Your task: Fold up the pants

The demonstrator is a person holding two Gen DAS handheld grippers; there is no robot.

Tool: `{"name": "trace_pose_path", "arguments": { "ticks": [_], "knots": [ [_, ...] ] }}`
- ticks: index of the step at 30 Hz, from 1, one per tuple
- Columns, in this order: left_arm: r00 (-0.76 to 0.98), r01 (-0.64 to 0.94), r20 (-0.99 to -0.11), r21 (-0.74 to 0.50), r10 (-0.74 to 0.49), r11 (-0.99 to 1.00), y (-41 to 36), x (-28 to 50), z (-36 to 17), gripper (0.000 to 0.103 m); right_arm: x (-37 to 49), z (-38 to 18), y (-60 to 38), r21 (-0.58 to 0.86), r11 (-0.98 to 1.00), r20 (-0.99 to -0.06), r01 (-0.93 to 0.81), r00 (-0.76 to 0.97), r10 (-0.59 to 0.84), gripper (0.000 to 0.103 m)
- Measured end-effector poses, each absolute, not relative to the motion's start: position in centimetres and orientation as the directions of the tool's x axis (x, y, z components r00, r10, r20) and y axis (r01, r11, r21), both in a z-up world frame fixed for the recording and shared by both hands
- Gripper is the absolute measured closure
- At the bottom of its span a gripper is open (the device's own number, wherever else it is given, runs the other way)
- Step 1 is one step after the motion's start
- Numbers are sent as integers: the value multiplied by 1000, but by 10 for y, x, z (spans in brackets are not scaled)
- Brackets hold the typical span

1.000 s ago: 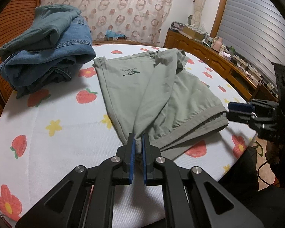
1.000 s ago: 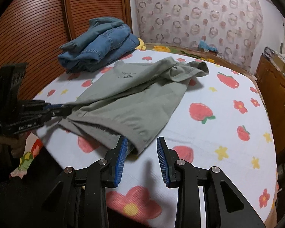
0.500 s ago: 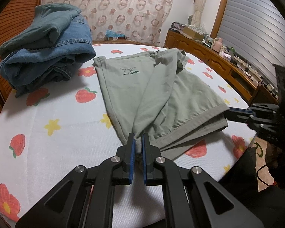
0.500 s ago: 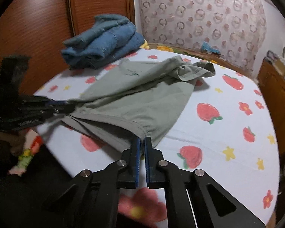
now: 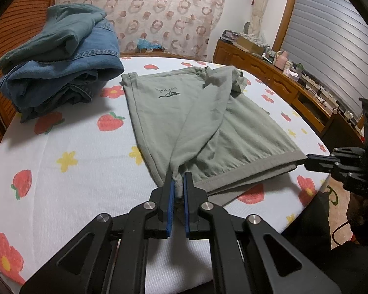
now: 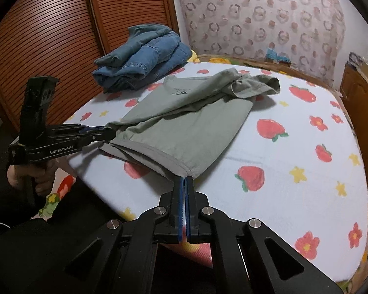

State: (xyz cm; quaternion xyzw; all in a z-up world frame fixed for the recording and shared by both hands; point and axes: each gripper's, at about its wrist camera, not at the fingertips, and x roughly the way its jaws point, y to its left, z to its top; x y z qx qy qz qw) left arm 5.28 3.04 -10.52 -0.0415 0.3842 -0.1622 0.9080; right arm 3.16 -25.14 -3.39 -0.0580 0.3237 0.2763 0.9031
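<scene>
Grey-green pants (image 5: pixel 184 112) lie on the bed, folded lengthwise, waistband far, hems near the front edge; they also show in the right wrist view (image 6: pixel 193 120). My left gripper (image 5: pixel 178 183) is shut on the left hem corner, which rises in a taut ridge. My right gripper (image 6: pixel 184 180) is shut on the right hem corner. Each gripper shows in the other's view: the right one (image 5: pixel 309 159) and the left one (image 6: pixel 109 131).
A pile of folded blue jeans (image 5: pixel 59 56) sits at the far left of the bed, also in the right wrist view (image 6: pixel 144 54). The strawberry-print sheet (image 5: pixel 68 147) covers the bed. A wooden cabinet (image 5: pixel 265 78) stands to the right, a slatted wooden wall (image 6: pixel 49 36) to the left.
My right gripper moved forward onto the right hem corner and shut on it. My left gripper kept its grip and barely moved.
</scene>
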Motion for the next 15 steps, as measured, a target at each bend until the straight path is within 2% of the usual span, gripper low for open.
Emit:
{"name": "trace_pose_path", "arguments": {
  "ticks": [8,15],
  "knots": [
    [660,287,-651,-241,-374,927,36,36,-90,97,32,-22,-256,90,846,-589,-525,657,470,102],
    [656,256,-681,-204,-325,945,34,38,-92,97,32,-16,-263,75,870,-560,-487,701,441,100]
  ]
}}
